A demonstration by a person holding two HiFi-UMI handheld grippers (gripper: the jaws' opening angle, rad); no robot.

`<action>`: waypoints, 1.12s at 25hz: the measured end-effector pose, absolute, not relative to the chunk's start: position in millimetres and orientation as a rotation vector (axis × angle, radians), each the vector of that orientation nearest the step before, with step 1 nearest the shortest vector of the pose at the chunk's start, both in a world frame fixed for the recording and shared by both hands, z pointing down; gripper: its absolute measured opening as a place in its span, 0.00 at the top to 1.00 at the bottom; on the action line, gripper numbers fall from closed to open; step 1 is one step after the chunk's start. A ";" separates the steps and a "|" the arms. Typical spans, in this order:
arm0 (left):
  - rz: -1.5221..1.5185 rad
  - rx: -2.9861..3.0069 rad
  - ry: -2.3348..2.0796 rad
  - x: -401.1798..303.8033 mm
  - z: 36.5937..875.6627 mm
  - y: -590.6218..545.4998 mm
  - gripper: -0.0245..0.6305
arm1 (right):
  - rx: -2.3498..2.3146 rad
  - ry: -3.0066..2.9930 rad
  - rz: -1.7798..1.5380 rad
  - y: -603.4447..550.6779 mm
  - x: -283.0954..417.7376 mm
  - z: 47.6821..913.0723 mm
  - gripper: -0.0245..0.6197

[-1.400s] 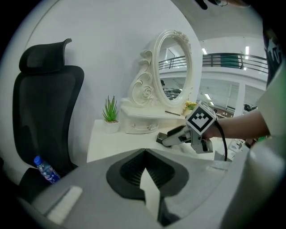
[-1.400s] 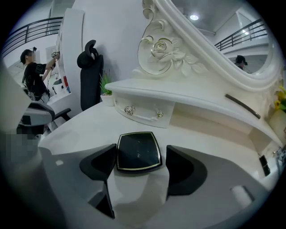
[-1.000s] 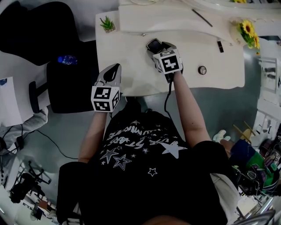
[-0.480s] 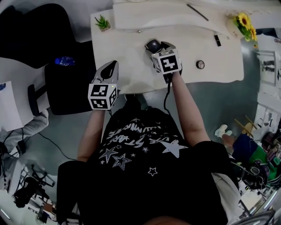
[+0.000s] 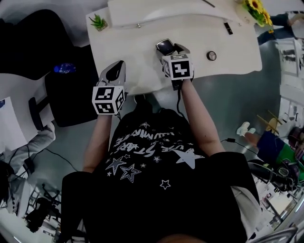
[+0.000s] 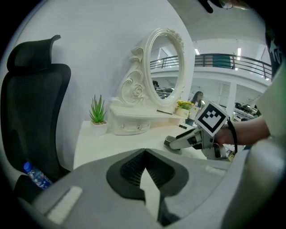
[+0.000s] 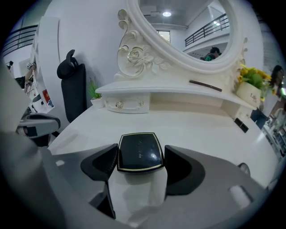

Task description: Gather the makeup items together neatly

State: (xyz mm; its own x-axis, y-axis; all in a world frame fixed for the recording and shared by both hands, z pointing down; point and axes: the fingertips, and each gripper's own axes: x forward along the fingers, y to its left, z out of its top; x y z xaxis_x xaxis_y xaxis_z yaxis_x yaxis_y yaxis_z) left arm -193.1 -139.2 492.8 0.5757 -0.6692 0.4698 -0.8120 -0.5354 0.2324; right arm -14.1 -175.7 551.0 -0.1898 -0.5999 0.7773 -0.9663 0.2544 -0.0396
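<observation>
A black square compact [image 7: 139, 152] with a gold rim sits between the pads of my right gripper [image 7: 141, 162], which is shut on it above the white dressing table [image 5: 137, 57]. From the head view the compact [image 5: 165, 45] juts from the right gripper [image 5: 168, 49] near the table's middle. My left gripper [image 5: 115, 71] hovers over the table's front left edge, its jaws shut and empty [image 6: 144, 167]. A small round jar [image 5: 211, 55] lies to the right, a black lipstick [image 5: 228, 28] further back. A thin dark pencil [image 7: 204, 85] rests on the shelf.
An ornate white mirror [image 6: 165, 67] with a drawer shelf stands at the table's back. A small potted plant [image 5: 99, 22] is at the back left, yellow flowers [image 5: 254, 5] at the back right. A black office chair [image 5: 61, 90] with a water bottle [image 5: 64, 68] stands left.
My right gripper has shifted a little across the table and rolled, still carrying the compact. The left gripper has hardly moved. The head camera has swung, sliding the table up-left in view.
</observation>
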 end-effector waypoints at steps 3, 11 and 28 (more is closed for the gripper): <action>0.462 2.397 -1.174 -187.2 493.3 -134.3 0.96 | 1.493 -1.853 0.752 -166.1 -7.3 553.0 0.41; 0.489 2.418 -1.146 -178.2 495.5 -124.0 0.96 | 1.557 -1.809 0.788 -154.7 -1.5 564.4 0.41; 0.480 2.425 -1.147 -181.4 492.6 -123.1 0.96 | 1.562 -1.772 0.809 -153.3 -4.1 567.7 0.32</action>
